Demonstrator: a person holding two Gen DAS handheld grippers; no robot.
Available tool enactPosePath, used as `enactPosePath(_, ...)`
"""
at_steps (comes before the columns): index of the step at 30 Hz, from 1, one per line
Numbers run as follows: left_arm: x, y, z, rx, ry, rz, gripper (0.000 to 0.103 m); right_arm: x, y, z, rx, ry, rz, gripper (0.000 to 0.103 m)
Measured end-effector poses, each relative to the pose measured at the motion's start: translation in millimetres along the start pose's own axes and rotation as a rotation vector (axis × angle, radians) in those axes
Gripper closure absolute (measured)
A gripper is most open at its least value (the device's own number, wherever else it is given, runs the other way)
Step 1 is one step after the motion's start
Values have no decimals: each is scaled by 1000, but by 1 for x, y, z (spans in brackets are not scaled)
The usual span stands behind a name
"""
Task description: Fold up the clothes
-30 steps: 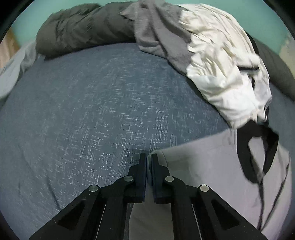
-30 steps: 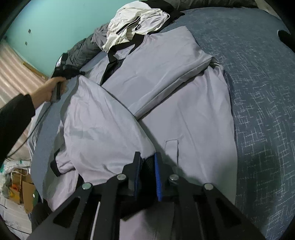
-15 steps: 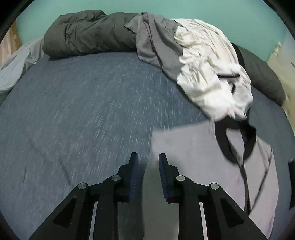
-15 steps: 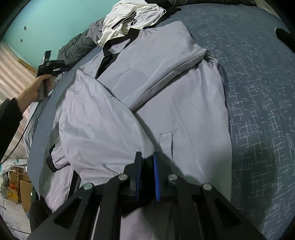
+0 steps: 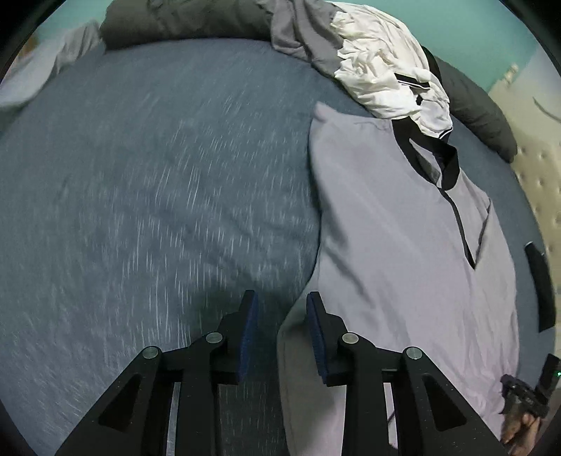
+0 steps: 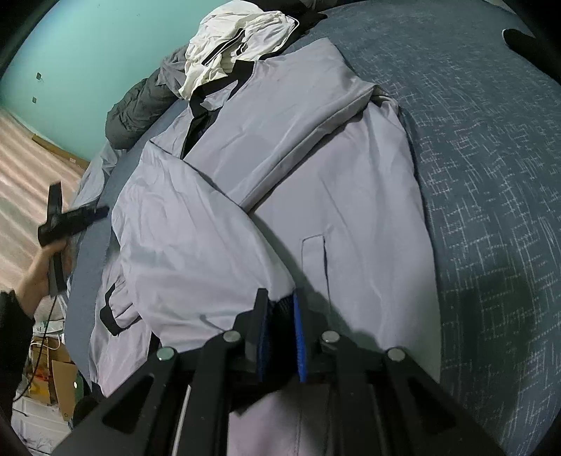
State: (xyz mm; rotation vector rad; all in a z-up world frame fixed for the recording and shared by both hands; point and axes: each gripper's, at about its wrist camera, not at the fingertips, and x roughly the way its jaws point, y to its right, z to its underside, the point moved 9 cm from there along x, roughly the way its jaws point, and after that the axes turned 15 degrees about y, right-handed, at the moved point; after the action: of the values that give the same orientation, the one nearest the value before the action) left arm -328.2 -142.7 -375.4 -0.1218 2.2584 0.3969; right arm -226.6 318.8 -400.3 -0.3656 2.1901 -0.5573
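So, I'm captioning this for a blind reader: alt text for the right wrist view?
The right tool pinches a dark cuff of a pale grey jacket spread on a blue bedspread. At left, a hand holds the left tool; white clothes are piled behind.

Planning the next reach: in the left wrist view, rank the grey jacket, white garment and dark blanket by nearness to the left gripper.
From the left gripper:
1. Grey jacket, just right of the fingertips.
2. White garment, upper right, beyond the jacket.
3. Dark blanket, along the far top edge.
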Motion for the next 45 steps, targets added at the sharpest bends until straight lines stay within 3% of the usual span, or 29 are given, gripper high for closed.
enactPosePath(4,-2,-1,3,-96,28,67,71,0,-1,2,-4,2,5,90)
enactPosePath(6,-4,0,-1,-125,57,103,62,1,-1,2,-4,2,5,90)
enactPosePath(10,11,5,4,-105,29,111,61,3,0,2,-7,1,6,90)
enactPosePath(11,14,5,6,-97,27,111,68,3,-1,2,-11,0,8,90)
enactPosePath(12,15,6,8,-94,25,112,84,3,-1,2,-18,-1,11,90)
enactPosePath(17,10,0,10,-102,76,72,102,6,-1,3,-27,-12,3,90)
enactPosePath(20,9,-12,11,-157,97,40,103,7,-1,4,-34,-20,1,90)
enactPosePath(25,5,-6,7,-124,117,43,103,7,0,4,-52,-31,9,90)
enactPosePath(29,-10,19,-6,-9,162,60,103,6,1,4,-39,-31,4,90)
enactPosePath(34,-2,52,-13,73,145,92,103,6,0,4,-37,-28,7,90)
enactPosePath(40,23,36,7,98,68,-3,103,5,0,5,-31,-25,1,89)
enactPosePath(43,26,29,10,103,62,-29,102,5,0,4,-32,-26,-1,89)
enactPosePath(45,18,34,2,118,103,-44,102,5,0,4,-34,-27,-4,89)
